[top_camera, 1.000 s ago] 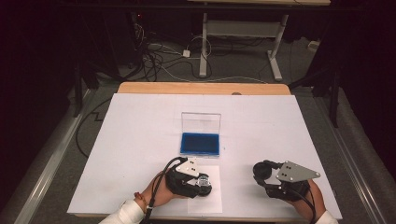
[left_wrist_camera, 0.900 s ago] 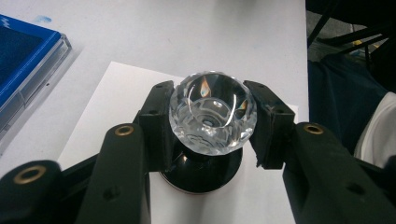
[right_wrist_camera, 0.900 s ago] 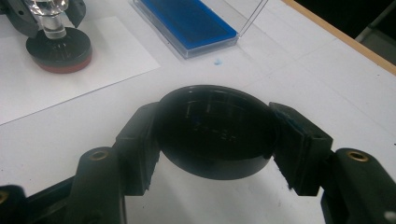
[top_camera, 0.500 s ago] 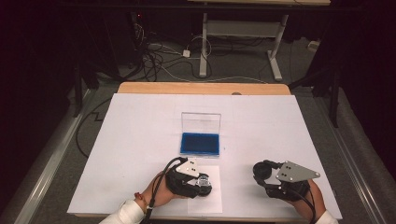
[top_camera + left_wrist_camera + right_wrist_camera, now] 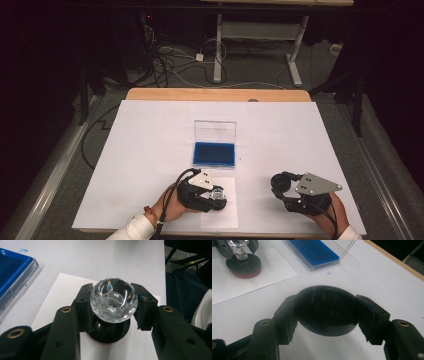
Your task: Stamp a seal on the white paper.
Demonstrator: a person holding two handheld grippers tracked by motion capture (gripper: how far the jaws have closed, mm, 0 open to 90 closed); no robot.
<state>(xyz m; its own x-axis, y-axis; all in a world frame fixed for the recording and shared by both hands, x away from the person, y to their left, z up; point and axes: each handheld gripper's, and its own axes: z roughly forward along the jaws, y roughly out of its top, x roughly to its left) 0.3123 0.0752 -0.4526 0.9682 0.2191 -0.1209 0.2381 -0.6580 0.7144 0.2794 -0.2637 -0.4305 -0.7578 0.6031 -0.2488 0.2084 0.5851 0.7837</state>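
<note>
1. The stamp [image 5: 113, 302] stands upright on a white sheet of paper [image 5: 226, 210] at the near edge of the table [image 5: 150, 150], at about 7 o'clock from the blue ink pad [image 5: 214, 153]. It has a faceted clear knob on top, a short clear neck and a round black base with a reddish rim below.
2. The left gripper [image 5: 113, 305] is clenched on the knob — both black pads press on its sides, at 9 and at 3 o'clock of the knob in the left gripper view.
3. The right gripper [image 5: 327, 312] is clamped on a round black cap [image 5: 327, 310], probably the cover of the stamp, and holds it low over the table at about 4 o'clock from the ink pad.
4. Handling, as I judge it: the knob looks like hard glass or acrylic, stiff and smooth, so it can slip or turn between the pads. The stamp seems small and light, but a fall could chip the facets. The widest ring of the knob is the best place to take it, because the neck is thin.
5. The cap looks like rigid plastic, light — a grip across its rim seems safe.
6. Writing: the cap shows faint raised letters across its middle, too dim for me to read. I see no brand on the ink pad, nor on its clear lid [image 5: 215, 131], which stands open at 12 o'clock of the pad.
</note>
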